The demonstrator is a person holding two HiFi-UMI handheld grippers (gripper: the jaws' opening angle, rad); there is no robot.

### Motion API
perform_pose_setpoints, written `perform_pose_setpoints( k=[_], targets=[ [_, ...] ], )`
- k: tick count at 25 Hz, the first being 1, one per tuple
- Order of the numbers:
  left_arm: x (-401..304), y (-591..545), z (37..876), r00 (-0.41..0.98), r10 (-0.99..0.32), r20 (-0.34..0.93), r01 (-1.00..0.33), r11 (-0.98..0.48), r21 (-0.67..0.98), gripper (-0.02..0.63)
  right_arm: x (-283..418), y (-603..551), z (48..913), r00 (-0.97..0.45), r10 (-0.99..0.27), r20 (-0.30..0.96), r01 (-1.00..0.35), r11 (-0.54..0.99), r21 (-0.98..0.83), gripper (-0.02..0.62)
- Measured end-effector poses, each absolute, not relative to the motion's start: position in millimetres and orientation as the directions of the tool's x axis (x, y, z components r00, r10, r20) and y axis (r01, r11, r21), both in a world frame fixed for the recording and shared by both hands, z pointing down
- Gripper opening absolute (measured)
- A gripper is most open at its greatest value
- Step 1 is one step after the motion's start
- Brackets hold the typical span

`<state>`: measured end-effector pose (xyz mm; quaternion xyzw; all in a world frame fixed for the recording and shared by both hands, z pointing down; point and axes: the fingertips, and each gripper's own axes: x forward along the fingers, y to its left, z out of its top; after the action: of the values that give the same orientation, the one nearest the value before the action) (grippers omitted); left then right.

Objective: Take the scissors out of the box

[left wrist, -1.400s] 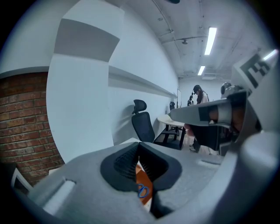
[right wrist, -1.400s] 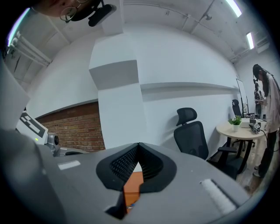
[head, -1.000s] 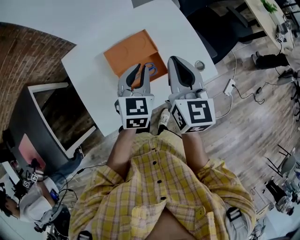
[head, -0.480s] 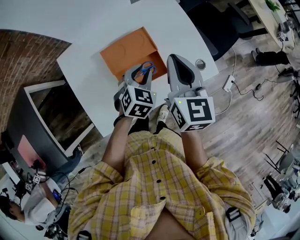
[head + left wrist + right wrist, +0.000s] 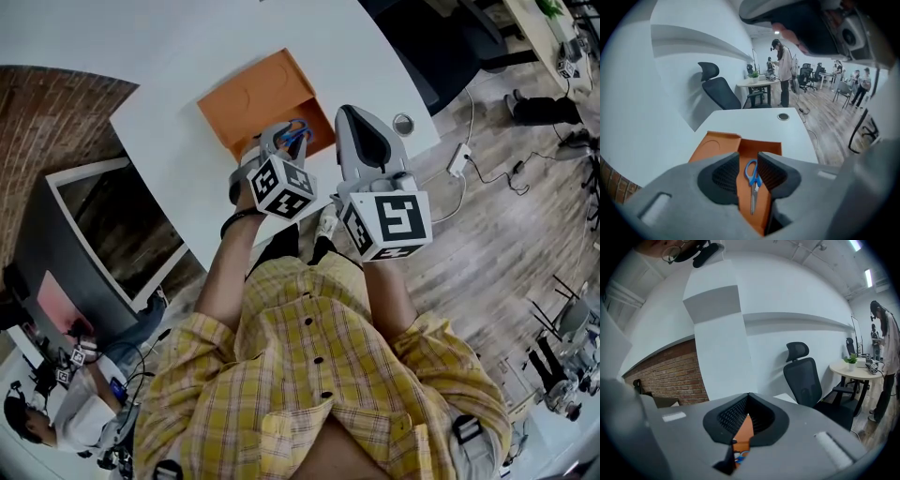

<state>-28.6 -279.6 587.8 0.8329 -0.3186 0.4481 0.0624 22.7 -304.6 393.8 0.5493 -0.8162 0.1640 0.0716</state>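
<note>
Left gripper (image 5: pixel 284 133) tilted down over orange box (image 5: pixel 253 98) on desk (image 5: pixel 187 56); fingers opening, lined up either side of scissors (image 5: pixel 752 183), not touching, likely for pickup. Right gripper (image 5: pixel 361 131) parked right, fingers together, empty.

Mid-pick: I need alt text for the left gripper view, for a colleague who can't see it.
Blue-handled scissors lie in an open orange box on a white table, seen through the gap between the left tool's opening jaws, which do not touch them. Behind are a black office chair and a standing person.
</note>
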Motion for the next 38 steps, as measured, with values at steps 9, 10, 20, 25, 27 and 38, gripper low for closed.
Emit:
perform_pose_setpoints(
  k=[9,10,20,25,27,38],
  targets=[
    [-19.4,-278.0,630.4,0.359,-0.379,0.853,-0.481,-0.858,-0.180,0.117,28.8,-306.0,399.6,-0.373,-0.874,0.313,-0.926,0.326,-0.192,0.005],
    [-19.4,-277.8,636.0,0.351,-0.363,0.863,-0.475,-0.864,-0.170,0.117,29.1,-305.8,400.6,-0.374,-0.873,0.314,-0.925,0.328,-0.193,0.005],
    [-15.1,-279.0,673.1,0.329,-0.284,0.901,-0.428,-0.895,-0.125,0.117,36.2,-304.5,411.6,-0.367,-0.869,0.332,-0.928,0.319,-0.191,0.005],
    [-10.6,-278.4,688.1,0.323,-0.244,0.914,-0.411,-0.906,-0.097,0.117,41.5,-304.0,414.5,-0.362,-0.870,0.336,-0.930,0.312,-0.195,0.005],
    [-9.4,-277.6,693.6,0.316,-0.227,0.921,-0.406,-0.910,-0.085,0.117,43.6,-305.0,414.0,-0.361,-0.870,0.336,-0.930,0.310,-0.197,0.005],
    [-11.7,-278.1,712.0,0.278,-0.185,0.943,-0.383,-0.921,-0.067,0.115,56.2,-302.7,413.0,-0.327,-0.883,0.337,-0.944,0.289,-0.157,0.005]
  ],
)
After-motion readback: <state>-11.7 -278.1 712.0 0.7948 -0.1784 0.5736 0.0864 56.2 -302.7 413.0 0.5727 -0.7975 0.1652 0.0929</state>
